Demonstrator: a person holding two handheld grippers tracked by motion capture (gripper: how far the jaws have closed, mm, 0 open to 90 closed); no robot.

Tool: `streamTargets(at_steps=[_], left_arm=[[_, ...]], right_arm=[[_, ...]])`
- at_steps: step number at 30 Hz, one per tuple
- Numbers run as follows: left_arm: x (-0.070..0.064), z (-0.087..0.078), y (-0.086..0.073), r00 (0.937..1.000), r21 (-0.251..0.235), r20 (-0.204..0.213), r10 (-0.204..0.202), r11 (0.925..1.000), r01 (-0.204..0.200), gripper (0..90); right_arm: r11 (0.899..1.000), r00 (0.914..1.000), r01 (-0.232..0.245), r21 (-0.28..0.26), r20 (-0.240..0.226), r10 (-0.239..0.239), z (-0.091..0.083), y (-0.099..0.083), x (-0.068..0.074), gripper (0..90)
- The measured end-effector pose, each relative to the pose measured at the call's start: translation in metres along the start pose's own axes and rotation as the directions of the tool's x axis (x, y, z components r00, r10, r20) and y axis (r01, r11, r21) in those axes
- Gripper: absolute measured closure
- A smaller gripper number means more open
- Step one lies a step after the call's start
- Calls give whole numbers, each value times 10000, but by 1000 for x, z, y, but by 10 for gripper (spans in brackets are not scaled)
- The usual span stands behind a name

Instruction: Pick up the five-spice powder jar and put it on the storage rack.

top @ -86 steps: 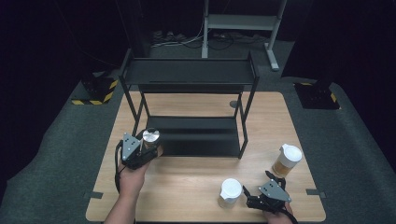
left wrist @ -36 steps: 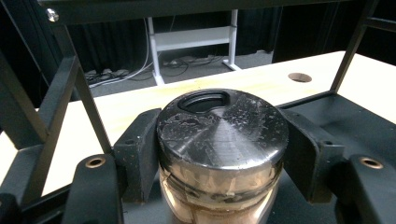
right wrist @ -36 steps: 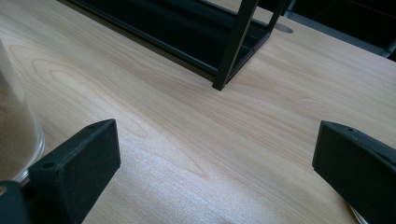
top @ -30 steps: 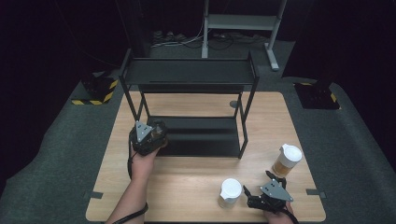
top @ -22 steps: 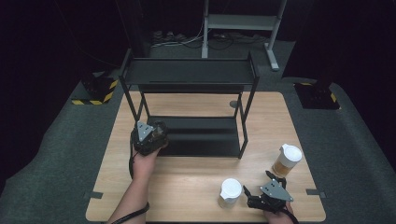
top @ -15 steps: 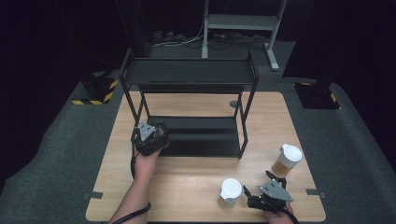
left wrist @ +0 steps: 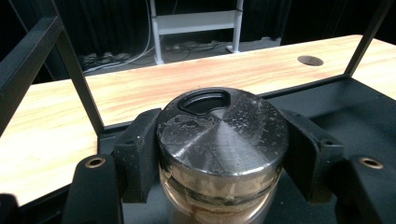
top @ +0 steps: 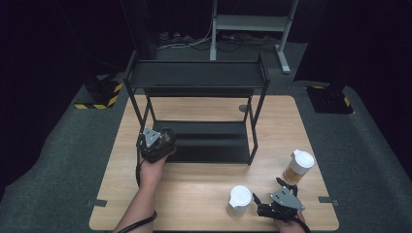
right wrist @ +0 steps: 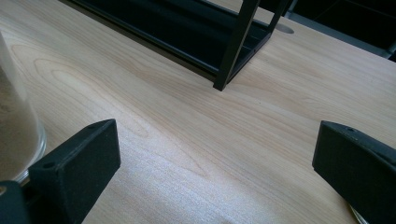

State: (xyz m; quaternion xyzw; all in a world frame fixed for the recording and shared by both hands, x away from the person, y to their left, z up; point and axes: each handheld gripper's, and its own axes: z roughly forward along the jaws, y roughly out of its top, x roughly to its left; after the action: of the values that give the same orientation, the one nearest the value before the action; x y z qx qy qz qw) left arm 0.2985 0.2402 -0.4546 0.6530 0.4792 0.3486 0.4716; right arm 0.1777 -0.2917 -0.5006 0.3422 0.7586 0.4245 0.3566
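A darkened lab or recording studio: a light wooden table [top: 204,191] stands alone on grey carpet [top: 58,165], ringed by black curtains. Yellow-and-black hazard-striped bases [top: 103,94] flank the table, while a white metal stand [top: 252,22] and loose cables [top: 184,41] sit behind it. A bare black two-tier metal rack [top: 197,77] serves as the set piece.
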Motion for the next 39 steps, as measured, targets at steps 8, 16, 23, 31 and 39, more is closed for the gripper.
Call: streamTargets(at_steps=[8, 16, 23, 31, 39], left_arm=[[1, -1, -2, 10000, 8, -62, -46, 10000, 46, 345], [0, -1, 1, 9999, 103, -96, 38, 9999, -37, 338], [-2, 0, 4, 9997, 232, -172, 174, 9996, -170, 259], [-2, 0, 3, 9999, 234, -134, 78, 9997, -75, 243], [-4, -2, 3, 10000, 131, -60, 47, 9999, -46, 219]], right_arm=[[10000, 10000, -5, -8, -3, 5, 0, 0, 0, 3], [10000, 10000, -7, -9, 0, 7, 0, 0, 0, 3], [10000, 10000, 3, 5, -2, -3, 0, 0, 0, 3], [10000, 10000, -9, 4, -6, 9, 0, 0, 0, 3], [10000, 10000, 19, 26, -5, -19, 0, 0, 0, 3]])
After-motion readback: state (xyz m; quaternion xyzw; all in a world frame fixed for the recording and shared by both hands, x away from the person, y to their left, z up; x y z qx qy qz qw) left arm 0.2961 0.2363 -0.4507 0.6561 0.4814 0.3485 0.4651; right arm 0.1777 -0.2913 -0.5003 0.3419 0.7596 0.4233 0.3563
